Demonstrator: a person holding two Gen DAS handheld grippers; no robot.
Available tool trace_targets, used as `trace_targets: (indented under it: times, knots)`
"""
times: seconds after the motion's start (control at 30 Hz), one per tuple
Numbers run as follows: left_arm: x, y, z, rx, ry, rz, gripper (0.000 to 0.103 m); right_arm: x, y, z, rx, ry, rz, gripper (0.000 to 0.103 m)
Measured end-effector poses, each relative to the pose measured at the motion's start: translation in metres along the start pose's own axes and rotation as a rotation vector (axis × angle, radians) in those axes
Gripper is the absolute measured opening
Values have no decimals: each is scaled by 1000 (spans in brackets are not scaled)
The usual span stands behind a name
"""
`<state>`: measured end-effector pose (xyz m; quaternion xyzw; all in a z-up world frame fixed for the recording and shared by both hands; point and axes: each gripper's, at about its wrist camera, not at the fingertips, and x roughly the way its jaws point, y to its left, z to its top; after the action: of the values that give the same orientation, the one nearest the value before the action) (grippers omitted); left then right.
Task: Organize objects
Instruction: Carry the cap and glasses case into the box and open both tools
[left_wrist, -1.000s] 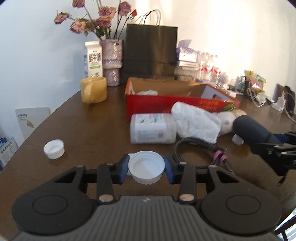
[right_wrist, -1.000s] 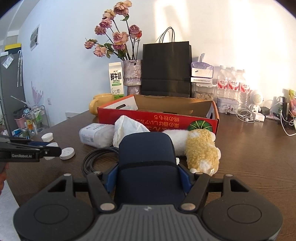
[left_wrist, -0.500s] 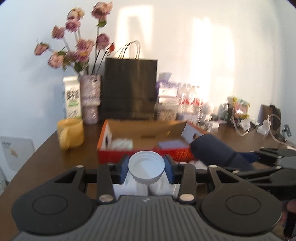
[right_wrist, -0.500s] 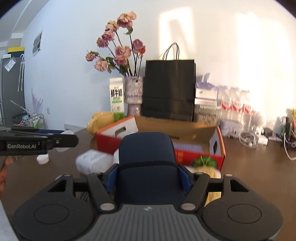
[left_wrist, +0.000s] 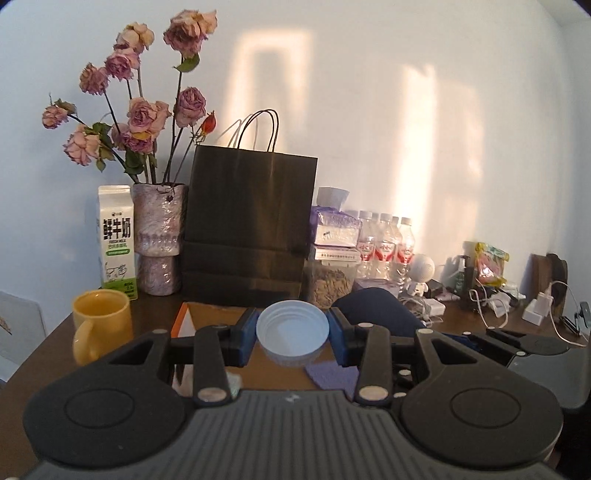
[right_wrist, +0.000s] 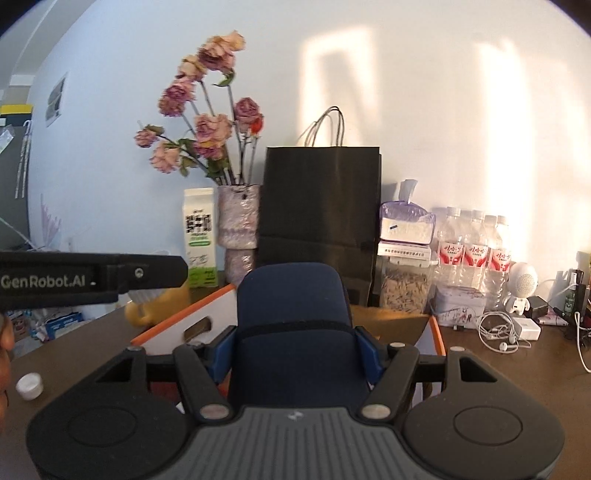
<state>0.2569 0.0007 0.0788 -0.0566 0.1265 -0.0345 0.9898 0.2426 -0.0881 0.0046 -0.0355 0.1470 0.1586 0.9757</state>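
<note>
My left gripper (left_wrist: 292, 334) is shut on a white screw cap (left_wrist: 292, 338), its hollow side facing the camera. It hangs over the open cardboard box (left_wrist: 221, 314) with orange-edged flaps. A purple cloth (left_wrist: 330, 374) lies inside the box below the cap. My right gripper (right_wrist: 295, 349) is shut on a dark blue case (right_wrist: 293, 325) with rounded ends, also raised over the same cardboard box (right_wrist: 192, 326). In the left wrist view the blue case (left_wrist: 376, 310) shows just right of the cap. The left tool's black side (right_wrist: 92, 277) crosses the right wrist view at left.
Along the wall stand a black paper bag (left_wrist: 251, 225), a vase of dried roses (left_wrist: 159, 236), a milk carton (left_wrist: 116, 240), a yellow mug (left_wrist: 101, 325), water bottles (left_wrist: 384, 240), a jar and chargers with cables (right_wrist: 513, 328). Another white cap (right_wrist: 29, 386) lies on the brown table.
Both grippers have risen and moved forward from the table's front to above the cardboard box, each keeping its object. The pouches, cable and plush toy dropped out of view.
</note>
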Motion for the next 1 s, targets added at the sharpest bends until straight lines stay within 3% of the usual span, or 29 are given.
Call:
trace_targets:
  times: [0.4,0.7,0.87,0.9,0.97,1.0]
  knots:
    - [94,19,0,-63,88,62,41,86,-46,9,100,73,-79,65]
    - [119,28,-17,-60,174,101,41,109,-49,-9,106,145,-81,65]
    - [117,28,-15,-58,167,102,41,110,-50,-11,108,159,-92,66]
    - [117,27,-14,-57,167,108,46,111,-51,-11,111,163,-95,66]
    - [117,28,-14,-59,168,117,82,113,-52,-12,115,177,-107,72]
    - [117,28,-14,-65,162,127,103,114,-53,-13,120,178,-117,87]
